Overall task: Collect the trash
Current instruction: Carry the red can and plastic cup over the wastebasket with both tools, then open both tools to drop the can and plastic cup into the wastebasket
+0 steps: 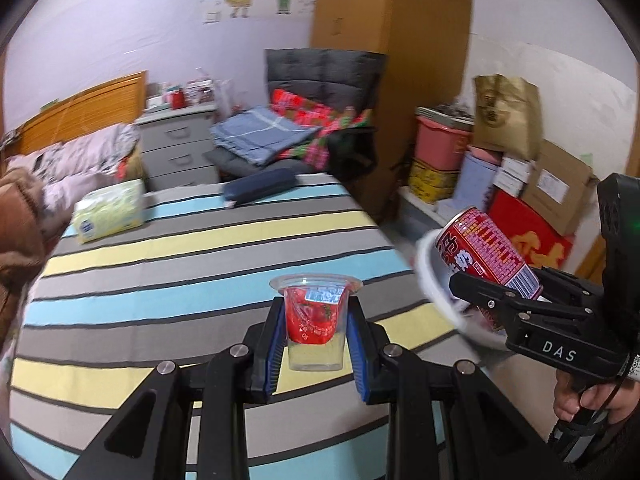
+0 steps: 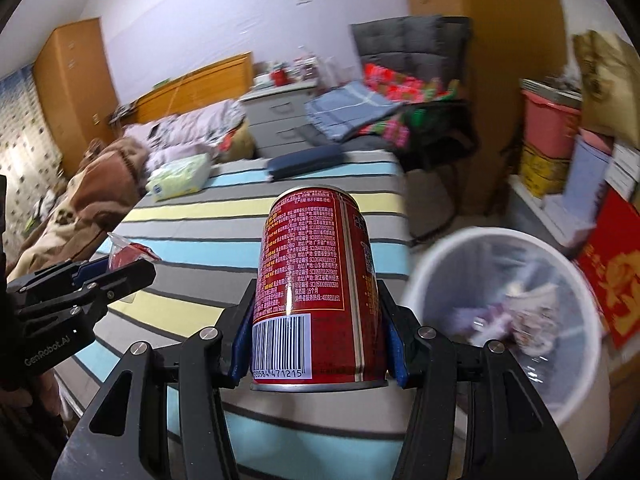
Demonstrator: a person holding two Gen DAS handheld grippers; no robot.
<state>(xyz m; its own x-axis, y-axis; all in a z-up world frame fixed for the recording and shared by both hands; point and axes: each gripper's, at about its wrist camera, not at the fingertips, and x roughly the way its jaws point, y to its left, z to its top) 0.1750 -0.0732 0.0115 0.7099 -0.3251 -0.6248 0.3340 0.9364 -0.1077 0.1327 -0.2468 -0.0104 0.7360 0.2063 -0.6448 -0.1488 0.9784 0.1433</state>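
Mid-carry to bin (image 2: 504,320). Left gripper (image 1: 314,344) clamped on cup (image 1: 316,320), above bed (image 1: 180,264). Right gripper (image 2: 316,344) clamped on can (image 2: 316,288), beside bin rim. Next: probably centre each over the opening, then release.

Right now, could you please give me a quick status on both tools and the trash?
Left tool shut on cup. Right tool shut on can. Bin beside bed, right of can, nothing between.
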